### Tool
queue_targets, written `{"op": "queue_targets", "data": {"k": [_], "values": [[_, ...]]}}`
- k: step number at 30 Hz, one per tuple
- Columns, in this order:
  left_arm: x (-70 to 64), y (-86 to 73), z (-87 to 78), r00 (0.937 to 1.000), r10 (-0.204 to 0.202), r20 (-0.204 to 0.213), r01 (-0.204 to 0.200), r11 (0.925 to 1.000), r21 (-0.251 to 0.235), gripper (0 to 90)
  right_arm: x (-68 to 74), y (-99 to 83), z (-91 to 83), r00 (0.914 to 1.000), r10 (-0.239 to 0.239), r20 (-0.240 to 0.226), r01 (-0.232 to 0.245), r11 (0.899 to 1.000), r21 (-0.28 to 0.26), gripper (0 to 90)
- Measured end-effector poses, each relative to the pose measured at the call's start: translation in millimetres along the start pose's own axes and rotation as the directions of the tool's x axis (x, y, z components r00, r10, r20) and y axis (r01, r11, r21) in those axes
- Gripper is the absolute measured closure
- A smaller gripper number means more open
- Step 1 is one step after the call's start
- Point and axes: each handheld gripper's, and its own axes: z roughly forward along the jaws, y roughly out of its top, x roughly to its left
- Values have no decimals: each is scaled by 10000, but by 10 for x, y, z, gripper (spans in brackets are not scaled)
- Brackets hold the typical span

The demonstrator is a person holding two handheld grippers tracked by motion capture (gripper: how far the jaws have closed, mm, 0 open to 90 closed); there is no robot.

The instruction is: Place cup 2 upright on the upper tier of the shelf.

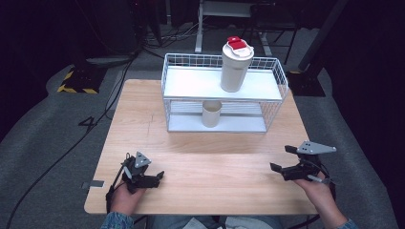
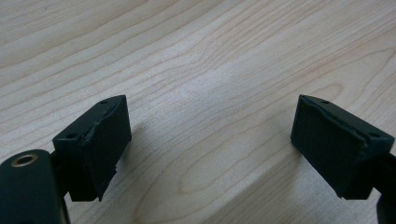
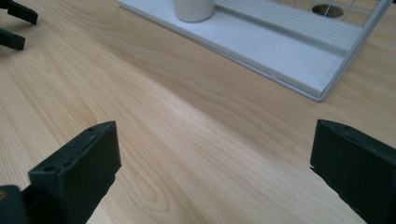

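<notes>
High view, near edge: left gripper [image 1: 152,172] low over the wooden table [image 1: 215,167], jaws spread wide, nothing between them. Right gripper [image 1: 282,159] at the opposite near corner, jaws likewise wide apart and empty. Beyond, mid-table: white wire rack [image 1: 272,107], two shelves. Lower shelf: small cream cup [image 1: 211,113], upright. Upper shelf: tall cream tumbler [image 1: 234,69] with a red lid, seemingly tilted, though the angle may deceive. Both grippers well apart from the rack.
</notes>
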Motion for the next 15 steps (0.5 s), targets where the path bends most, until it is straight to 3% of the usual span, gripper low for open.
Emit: {"op": "queue_targets", "data": {"k": [11,15], "values": [[0,0,0,10000,-3,-3,3,10000,0,127,2,-303,185,9992,388,-95,-383,9979,516,19],[0,0,0,10000,-2,1,2,10000,-1,127,7,-381,242,9995,318,41,-320,9968,734,20]]}}
